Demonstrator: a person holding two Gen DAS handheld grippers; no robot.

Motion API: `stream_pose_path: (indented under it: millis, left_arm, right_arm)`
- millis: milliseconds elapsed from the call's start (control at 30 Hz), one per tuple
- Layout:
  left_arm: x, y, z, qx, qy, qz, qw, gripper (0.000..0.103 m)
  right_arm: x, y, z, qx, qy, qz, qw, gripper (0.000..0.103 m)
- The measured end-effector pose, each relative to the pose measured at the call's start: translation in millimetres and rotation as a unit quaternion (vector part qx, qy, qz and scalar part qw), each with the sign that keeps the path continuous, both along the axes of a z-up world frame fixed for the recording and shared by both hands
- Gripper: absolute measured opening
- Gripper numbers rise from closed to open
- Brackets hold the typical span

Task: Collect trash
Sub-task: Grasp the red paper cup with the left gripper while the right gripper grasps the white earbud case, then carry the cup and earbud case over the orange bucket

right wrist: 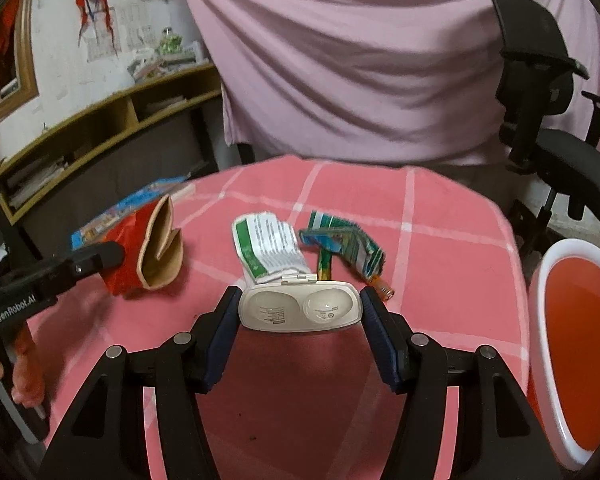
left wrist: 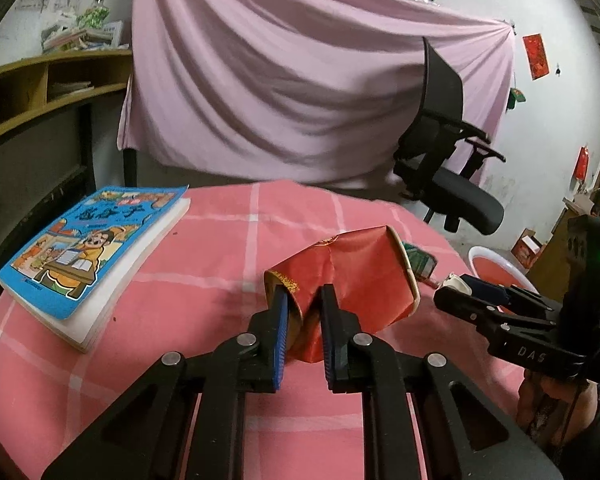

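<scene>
Lived-in home room, checked tablecloth (left wrist: 220,248), cluttered shelf (right wrist: 112,120), office chair (left wrist: 452,168)

Left wrist view: rides on the left gripper (left wrist: 304,300), looking forward and down along its fingers, close over the near edge of the pink checked table (left wrist: 204,248); faces the far pink drape (left wrist: 300,80).

Right wrist view: rides on the right gripper (right wrist: 298,308), same forward, downward slant, equally close, set further right.

Shared: the table top, the crushed red paper cup (left wrist: 348,280) (right wrist: 148,252), blue book (left wrist: 88,248) (right wrist: 140,200), drape, office chair (left wrist: 448,160) (right wrist: 548,100); each view catches the other gripper at its edge.
</scene>
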State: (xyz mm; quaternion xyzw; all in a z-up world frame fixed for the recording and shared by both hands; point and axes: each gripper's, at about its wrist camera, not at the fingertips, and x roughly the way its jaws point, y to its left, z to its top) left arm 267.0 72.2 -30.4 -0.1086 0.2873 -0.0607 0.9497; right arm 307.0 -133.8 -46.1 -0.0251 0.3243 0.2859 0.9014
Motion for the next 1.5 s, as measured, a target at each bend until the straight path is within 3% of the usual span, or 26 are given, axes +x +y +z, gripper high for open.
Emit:
stream_pose_path:
  millis: [300,467,767,1067,1500]
  left_arm:
    - [-19.3,-18.3,14.0,0.006,-0.071,0.015,0.9973,0.012]
    - [-25.7,-42.1,28.4,0.009,-0.105,0.015,0.9943,0.012]
    - [-21.8,-97.6,62.3,0.030,-0.161,-0.014,0.9864,0.012]
    - [-7.8,-161.4,69.3,0.060,-0.176,-0.069,0.9802,0.012]
    - [35.6,-254.0,52.6,0.041,-0.139,-0.139,0.9797,0.012]
  right_arm:
    - [-22.9,-24.7,20.1,0.071,-0.079,-0.017,0.994,0.058]
    - [-41.6,-45.9,33.0,0.112,-0.137,-0.038,0.983,0.058]
    - [-65.1,-95.0,54.7,0.115,-0.216,-0.091,0.965,0.058]
    - [-72.2,-150.5,62.0,0.128,-0.242,-0.149,0.950,0.058]
    - [-64.2,-233.3,38.1,0.112,-0.197,-0.242,0.944,0.058]
